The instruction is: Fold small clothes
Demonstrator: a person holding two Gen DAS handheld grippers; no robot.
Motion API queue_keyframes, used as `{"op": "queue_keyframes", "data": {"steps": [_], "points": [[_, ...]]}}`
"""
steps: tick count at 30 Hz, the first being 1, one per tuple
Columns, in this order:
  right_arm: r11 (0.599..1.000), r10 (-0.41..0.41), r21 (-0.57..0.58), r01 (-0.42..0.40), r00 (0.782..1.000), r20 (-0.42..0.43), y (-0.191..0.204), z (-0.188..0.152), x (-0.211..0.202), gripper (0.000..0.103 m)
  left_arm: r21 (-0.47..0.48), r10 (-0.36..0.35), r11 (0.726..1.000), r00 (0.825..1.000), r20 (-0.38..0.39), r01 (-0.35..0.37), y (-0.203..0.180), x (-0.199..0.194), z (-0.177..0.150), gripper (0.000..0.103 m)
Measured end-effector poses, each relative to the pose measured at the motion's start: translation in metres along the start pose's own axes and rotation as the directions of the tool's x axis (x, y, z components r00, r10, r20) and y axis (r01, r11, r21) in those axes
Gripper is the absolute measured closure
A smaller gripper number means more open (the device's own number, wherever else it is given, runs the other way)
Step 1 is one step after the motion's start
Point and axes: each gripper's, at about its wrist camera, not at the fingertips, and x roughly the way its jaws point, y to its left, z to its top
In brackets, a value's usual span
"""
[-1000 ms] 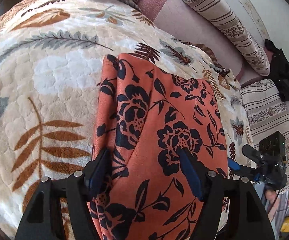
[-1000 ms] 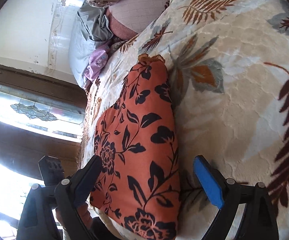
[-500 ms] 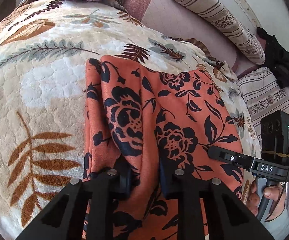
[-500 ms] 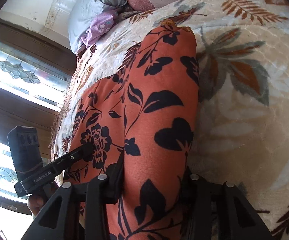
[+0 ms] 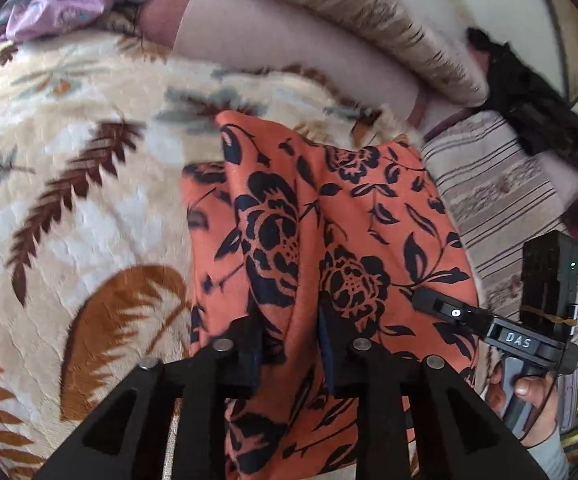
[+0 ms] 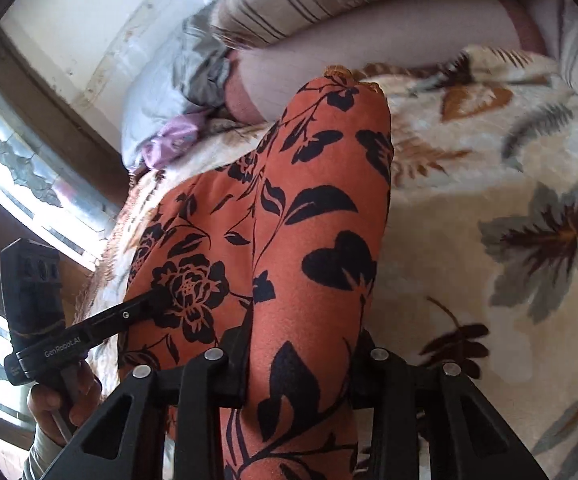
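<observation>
While each claw, left [image 5: 291,344] and right [image 6: 299,364], pinches the orange floral garment [image 5: 329,240], its near edge is mid-fold; the next move likely carries it across the bed [image 5: 69,200].

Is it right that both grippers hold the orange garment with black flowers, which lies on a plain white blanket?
Not quite. The left gripper and the right gripper each have the orange garment between their jaws, but the blanket is not plain white: both wrist views show cream fabric printed with brown and grey leaves.
</observation>
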Motion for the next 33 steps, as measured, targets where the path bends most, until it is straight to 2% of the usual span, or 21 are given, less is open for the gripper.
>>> {"op": "queue_keyframes", "data": {"steps": [1,2,3,4,6,8,10,12,14,15,16,18,19,20,22,24,25,27,29,31,33], "points": [[0.998,-0.044,0.048,0.046,0.998,-0.045,-0.019,-0.006,0.011,0.053,0.000,0.055,0.998,0.998,-0.040,-0.055,0.002,0.015,-0.004,0.069],[0.993,-0.076,0.081,0.080,0.996,-0.056,-0.034,-0.014,0.014,0.049,0.003,0.052,0.999,0.998,-0.033,-0.052,0.003,0.020,-0.010,0.066],[0.994,-0.033,0.100,0.035,0.999,-0.017,-0.043,-0.020,0.008,0.045,0.007,0.040,0.999,0.999,0.002,-0.040,0.003,0.014,-0.015,0.064],[0.994,-0.026,0.106,0.023,0.999,0.029,-0.048,-0.026,-0.002,0.038,0.015,0.060,0.998,0.998,0.025,-0.061,0.003,0.007,-0.019,0.058],[0.994,-0.051,0.105,0.038,0.991,0.120,-0.050,-0.032,-0.025,0.036,0.038,0.091,0.995,0.994,0.056,-0.093,0.001,-0.010,-0.025,0.058],[0.993,0.001,0.113,-0.022,0.983,0.186,-0.045,-0.035,-0.046,0.036,0.064,0.126,0.989,0.984,0.127,-0.135,-0.005,-0.033,-0.035,0.056],[0.992,0.074,0.085,-0.095,0.973,0.219,-0.030,-0.034,-0.060,0.034,0.071,0.118,0.989,0.978,0.170,-0.132,-0.005,-0.053,-0.046,0.048],[0.989,0.139,0.022,-0.146,0.969,0.207,-0.002,-0.034,-0.054,0.029,0.067,0.122,0.989,0.980,0.158,-0.134,0.000,-0.052,-0.058,0.044],[0.982,0.189,-0.003,-0.191,0.970,0.153,0.010,-0.043,-0.036,0.022,0.060,0.217,0.973,0.974,0.065,-0.221,0.008,-0.028,-0.067,0.044],[0.983,0.181,0.010,-0.182,0.980,0.087,0.014,-0.047,-0.013,0.015,0.051,0.248,0.967,0.968,0.024,-0.249,0.010,-0.018,-0.071,0.044],[0.990,0.138,0.034,-0.140,0.990,0.041,0.013,-0.049,0.002,0.015,0.035,0.237,0.971,0.971,0.013,-0.238,0.013,-0.017,-0.075,0.044],[0.992,0.110,0.049,-0.115,0.990,0.088,0.018,-0.055,-0.007,0.015,0.013,0.243,0.970,0.969,0.049,-0.244,0.008,-0.034,-0.081,0.044],[0.994,0.099,0.040,-0.104,0.989,0.112,0.025,-0.057,-0.017,0.015,0.024,0.259,0.965,0.962,0.083,-0.262,0.003,-0.046,-0.084,0.044],[0.996,0.083,0.017,-0.086,0.987,0.138,0.033,-0.061,-0.030,0.015,0.042,0.278,0.958,0.953,0.122,-0.285,-0.003,-0.058,-0.089,0.039],[0.999,0.019,-0.031,-0.013,0.980,0.197,0.047,-0.073,-0.052,0.015,0.070,0.331,0.934,0.923,0.199,-0.350,-0.017,-0.080,-0.098,0.021],[0.996,-0.044,-0.066,0.060,0.974,0.223,0.058,-0.089,-0.065,0.012,0.068,0.371,0.913,0.887,0.276,-0.403,-0.029,-0.099,-0.110,0.019],[0.992,-0.084,-0.078,0.104,0.971,0.226,0.062,-0.098,-0.067,0.010,0.062,0.375,0.910,0.876,0.302,-0.411,-0.033,-0.107,-0.115,0.019],[0.983,-0.136,-0.091,0.161,0.964,0.230,0.062,-0.118,-0.071,0.010,0.051,0.369,0.912,0.870,0.326,-0.406,-0.041,-0.118,-0.126,0.018],[0.983,-0.142,-0.087,0.164,0.965,0.222,0.057,-0.140,-0.073,0.010,0.037,0.378,0.909,0.858,0.349,-0.416,-0.049,-0.124,-0.133,0.017],[0.979,-0.168,-0.082,0.187,0.966,0.199,0.052,-0.160,-0.075,0.000,0.036,0.388,0.902,0.845,0.368,-0.431,-0.054,-0.131,-0.141,0.016],[0.977,-0.179,-0.084,0.198,0.964,0.194,0.052,-0.174,-0.075,0.000,0.031,0.403,0.895,0.836,0.374,-0.445,-0.057,-0.133,-0.146,0.016]]}}
